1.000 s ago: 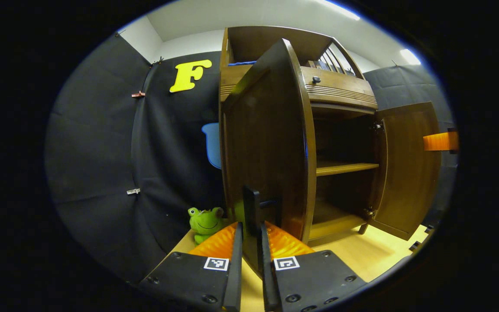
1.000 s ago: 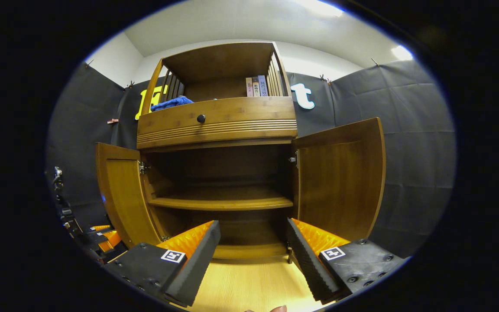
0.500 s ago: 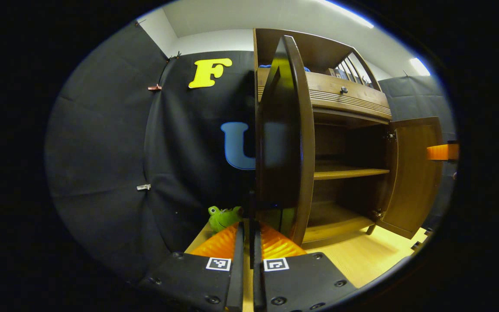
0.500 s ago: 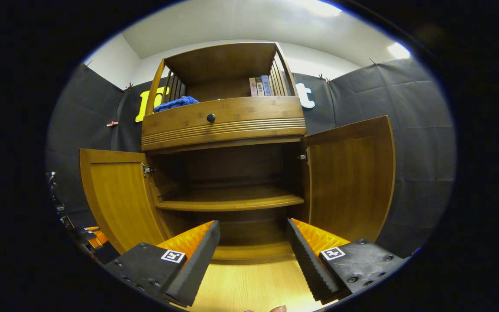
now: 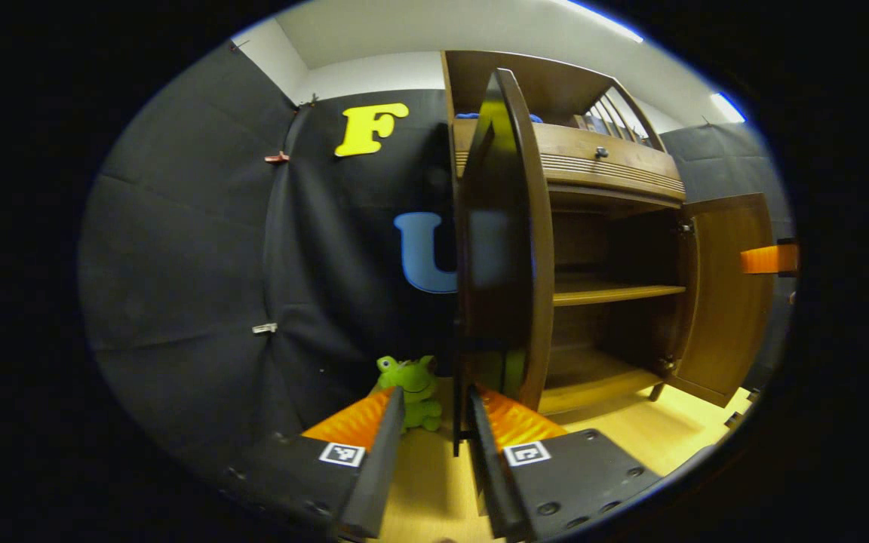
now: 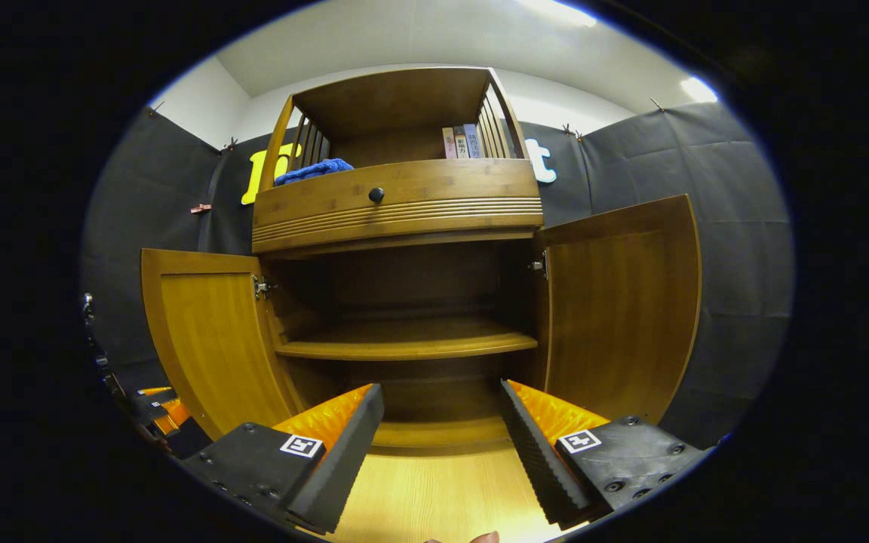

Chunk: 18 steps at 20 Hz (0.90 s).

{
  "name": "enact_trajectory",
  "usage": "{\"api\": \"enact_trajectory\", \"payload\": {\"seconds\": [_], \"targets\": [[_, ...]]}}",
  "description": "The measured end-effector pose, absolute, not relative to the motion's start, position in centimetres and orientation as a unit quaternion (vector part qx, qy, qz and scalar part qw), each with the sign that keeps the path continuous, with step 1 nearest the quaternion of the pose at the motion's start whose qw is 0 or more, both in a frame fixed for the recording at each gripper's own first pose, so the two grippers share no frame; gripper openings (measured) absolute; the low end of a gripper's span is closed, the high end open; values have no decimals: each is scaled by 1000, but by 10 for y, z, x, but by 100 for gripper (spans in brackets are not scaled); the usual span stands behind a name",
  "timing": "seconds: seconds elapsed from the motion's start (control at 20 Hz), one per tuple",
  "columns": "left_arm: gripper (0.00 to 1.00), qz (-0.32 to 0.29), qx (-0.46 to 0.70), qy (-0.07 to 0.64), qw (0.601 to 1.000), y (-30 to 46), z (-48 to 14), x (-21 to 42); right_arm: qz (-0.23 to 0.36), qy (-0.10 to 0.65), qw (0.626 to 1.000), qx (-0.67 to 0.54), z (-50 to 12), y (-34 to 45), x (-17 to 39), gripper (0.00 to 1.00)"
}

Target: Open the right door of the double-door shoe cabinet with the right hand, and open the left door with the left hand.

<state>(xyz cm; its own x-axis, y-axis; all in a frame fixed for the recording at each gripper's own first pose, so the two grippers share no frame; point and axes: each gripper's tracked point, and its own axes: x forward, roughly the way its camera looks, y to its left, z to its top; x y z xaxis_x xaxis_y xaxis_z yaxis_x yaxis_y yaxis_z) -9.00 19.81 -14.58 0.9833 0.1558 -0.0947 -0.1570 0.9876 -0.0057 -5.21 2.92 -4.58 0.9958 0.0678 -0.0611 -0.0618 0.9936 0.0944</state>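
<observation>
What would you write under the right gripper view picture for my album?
Open right gripper facing the shoe cabinet, left door and right door both swung wide, shelves bare.

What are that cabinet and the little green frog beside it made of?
The shoe cabinet looks like wood or wood veneer with a glossy varnish: fine straight grain runs down its doors, and the left door mirrors the wall. It could be bamboo. The green frog toy looks like soft plush fabric, rounded and matte.
</observation>
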Motion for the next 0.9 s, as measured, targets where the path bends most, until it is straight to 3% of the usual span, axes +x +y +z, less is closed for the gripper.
{"api": "enact_trajectory", "payload": {"seconds": [0.2,0.4,0.5,0.9], "targets": [[96,112,2,40,993,197,-137,-111,41,38,997,55,-48,11,-54,92],[96,115,15,33,993,168,-120,-133,53,39,996,63,-46,-1,-51,92],[96,115,11,30,993,151,-112,-140,60,40,995,65,-45,-6,-52,98],[96,82,-11,10,997,73,-80,-124,72,26,995,58,-38,-29,-57,98]]}}
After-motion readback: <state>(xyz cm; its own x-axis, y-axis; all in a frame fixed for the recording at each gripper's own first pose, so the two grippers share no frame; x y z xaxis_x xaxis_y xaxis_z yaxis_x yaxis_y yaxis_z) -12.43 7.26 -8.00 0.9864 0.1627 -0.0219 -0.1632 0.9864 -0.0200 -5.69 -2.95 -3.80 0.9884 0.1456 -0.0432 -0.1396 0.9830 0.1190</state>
